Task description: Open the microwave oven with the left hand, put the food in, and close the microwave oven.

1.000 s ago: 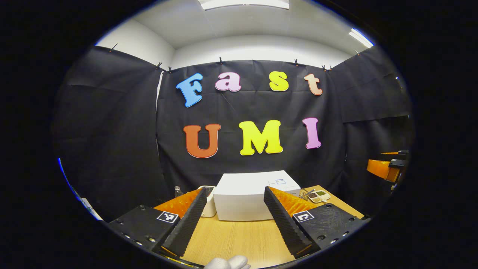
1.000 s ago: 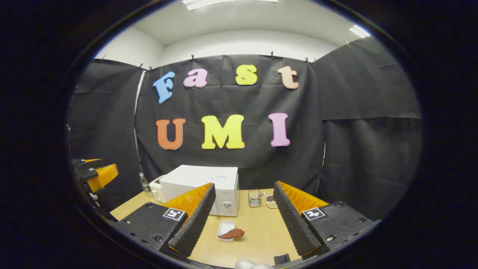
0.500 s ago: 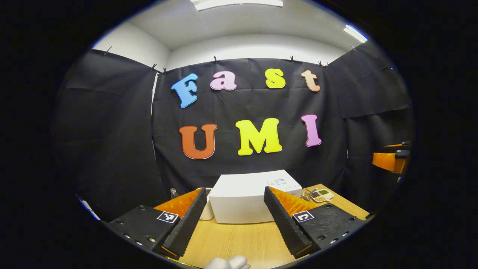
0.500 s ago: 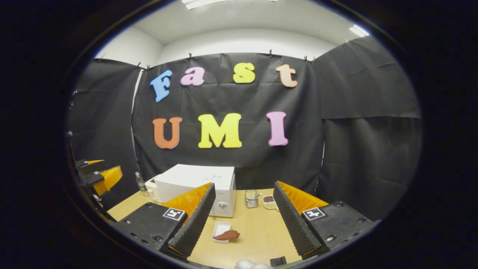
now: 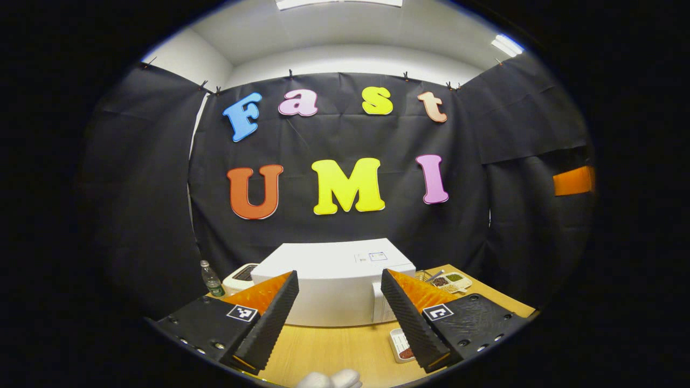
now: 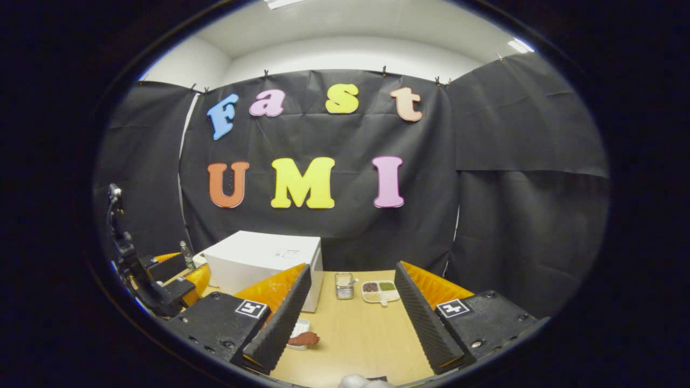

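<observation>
Plainly, the white microwave oven (image 5: 334,283) sits toward the back of the wooden table (image 5: 334,350), close against the booth's black cloth wall, its door shut. Bare tabletop lies in front of the oven, out to the table's near edge. The food (image 6: 304,339), a reddish-brown piece, lies on a small white tray (image 6: 299,326) just in front of the oven's right front corner. Behind the oven on its left stand a bottle (image 5: 211,279) and a white appliance (image 5: 240,275); to its right are a wire holder (image 6: 343,285) and a divided dish of grains (image 6: 380,291).

The left tongs (image 5: 339,318) hang wide apart, holding nothing, above the table in front of the oven. The right tongs (image 6: 350,318) are likewise spread wide, touching nothing. A small label on the oven's top is too small to read.
</observation>
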The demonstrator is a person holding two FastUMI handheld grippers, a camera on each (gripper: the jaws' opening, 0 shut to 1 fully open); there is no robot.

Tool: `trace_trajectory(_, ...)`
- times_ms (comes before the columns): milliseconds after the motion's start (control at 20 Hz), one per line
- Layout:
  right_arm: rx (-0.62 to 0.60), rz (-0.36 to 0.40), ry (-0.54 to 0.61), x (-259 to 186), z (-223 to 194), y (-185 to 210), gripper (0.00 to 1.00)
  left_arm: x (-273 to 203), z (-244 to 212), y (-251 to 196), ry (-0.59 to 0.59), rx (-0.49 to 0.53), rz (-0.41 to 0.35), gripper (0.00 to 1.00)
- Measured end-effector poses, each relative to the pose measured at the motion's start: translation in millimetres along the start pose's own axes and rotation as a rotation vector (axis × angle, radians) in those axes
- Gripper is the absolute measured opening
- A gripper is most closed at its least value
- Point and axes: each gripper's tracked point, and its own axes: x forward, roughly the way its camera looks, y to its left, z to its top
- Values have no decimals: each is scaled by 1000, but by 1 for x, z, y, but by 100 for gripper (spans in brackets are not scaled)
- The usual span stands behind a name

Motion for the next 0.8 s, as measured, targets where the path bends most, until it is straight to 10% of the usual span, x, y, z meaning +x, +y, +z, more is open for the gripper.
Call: trace_trajectory(800, -35, -65, 150, 51, -44, -75, 99, 170, -143, -69, 131, -15, 26, 93)
